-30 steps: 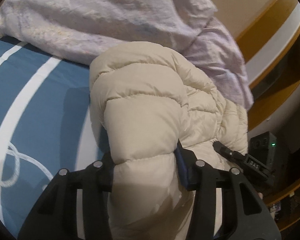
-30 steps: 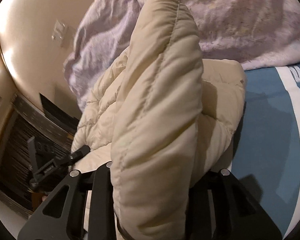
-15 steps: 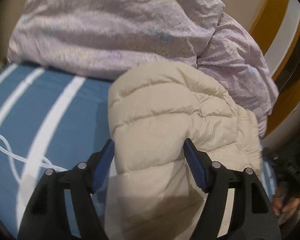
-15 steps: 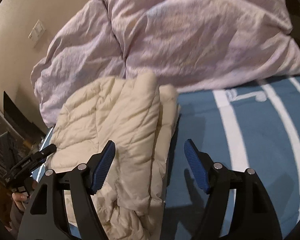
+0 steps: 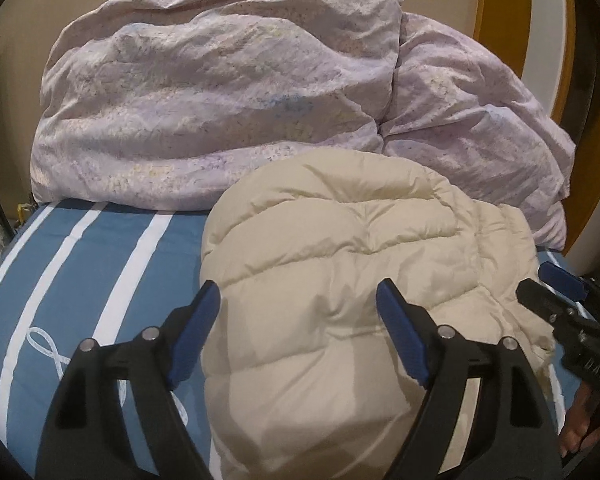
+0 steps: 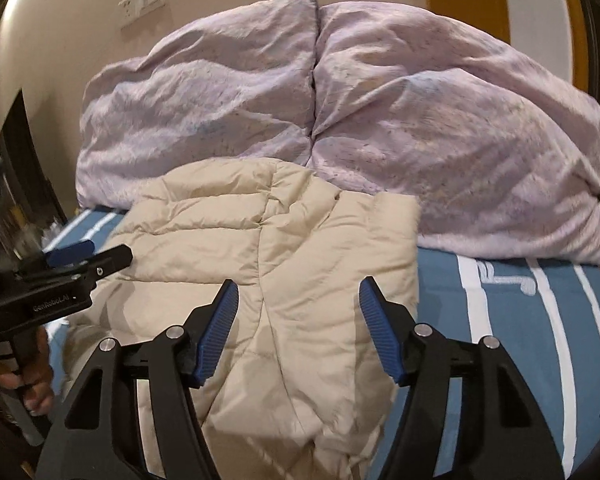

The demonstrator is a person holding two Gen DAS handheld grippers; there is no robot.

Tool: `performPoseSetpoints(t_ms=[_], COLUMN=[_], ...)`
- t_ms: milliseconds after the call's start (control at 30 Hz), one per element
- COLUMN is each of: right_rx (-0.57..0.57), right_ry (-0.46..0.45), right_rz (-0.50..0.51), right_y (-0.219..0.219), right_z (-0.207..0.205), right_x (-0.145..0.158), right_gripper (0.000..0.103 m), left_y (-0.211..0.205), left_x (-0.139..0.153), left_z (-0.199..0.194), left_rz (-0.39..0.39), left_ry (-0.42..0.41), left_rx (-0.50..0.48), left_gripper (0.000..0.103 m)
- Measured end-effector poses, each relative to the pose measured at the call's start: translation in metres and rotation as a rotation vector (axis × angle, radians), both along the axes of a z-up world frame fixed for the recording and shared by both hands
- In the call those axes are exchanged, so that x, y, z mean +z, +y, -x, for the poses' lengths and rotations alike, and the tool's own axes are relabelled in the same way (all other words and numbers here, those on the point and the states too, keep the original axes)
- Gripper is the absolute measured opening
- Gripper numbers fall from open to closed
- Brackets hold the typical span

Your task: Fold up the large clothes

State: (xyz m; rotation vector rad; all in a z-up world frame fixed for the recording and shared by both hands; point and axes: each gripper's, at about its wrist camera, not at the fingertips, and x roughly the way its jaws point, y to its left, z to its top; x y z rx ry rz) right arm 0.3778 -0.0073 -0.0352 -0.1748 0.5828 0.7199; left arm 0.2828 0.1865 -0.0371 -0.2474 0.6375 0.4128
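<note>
A cream puffer jacket (image 5: 340, 280) lies folded in a bundle on the blue striped bed (image 5: 80, 280). My left gripper (image 5: 298, 300) hovers over its near left part. Its jaws are opening, and the blue pads (image 5: 198, 328) stand clear of the fabric on both sides. In the right wrist view the jacket (image 6: 280, 248) spreads flat with a straight right edge. My right gripper (image 6: 299, 290) hangs above it; its jaws are closing, but the pads (image 6: 376, 328) are apart and touch nothing. Each gripper shows in the other's view: the right gripper (image 5: 540, 282) and the left gripper (image 6: 108, 251).
A crumpled lilac duvet (image 5: 228, 100) is piled against the wall behind the jacket. A wall socket plate (image 6: 142, 0) is above it. A wooden door frame (image 5: 504, 8) stands at the right. A hand (image 6: 4, 380) holds the left gripper's handle.
Both grippers were shut on a fold of the jacket a second ago. They let go, opened and drew back and up, and the jacket settled onto the bed.
</note>
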Motion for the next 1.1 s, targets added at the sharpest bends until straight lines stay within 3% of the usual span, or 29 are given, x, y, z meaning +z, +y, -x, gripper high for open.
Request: performPoseSetpoints(t_ms=[233, 400, 567, 1100], right_rx=[-0.041, -0.046, -0.056, -0.041], right_ry=[-0.011, 0.022, 0.068, 0.116], right_rz=[0.08, 0.092, 0.076, 0.056], right_y=[0.015, 0.017, 0.017, 0.018], right_z=[-0.01, -0.013, -0.021, -0.03], right_x=[-0.022, -0.039, -0.05, -0.059], right_gripper=[0.064, 0.064, 0.065, 0.066], left_y=[-0.008, 0.0, -0.001, 0.009], left_x=[-0.011, -0.029, -0.036, -0.054], left_z=[-0.015, -0.02, -0.027, -0.036], left_rz=[-0.117, -0.089, -0.111, -0.047], left_ry=[0.047, 0.058, 0.073, 0.077], left_rx=[-0.012, -0.027, -0.043, -0.038], left_gripper=[0.083, 0.088, 0.089, 0.098])
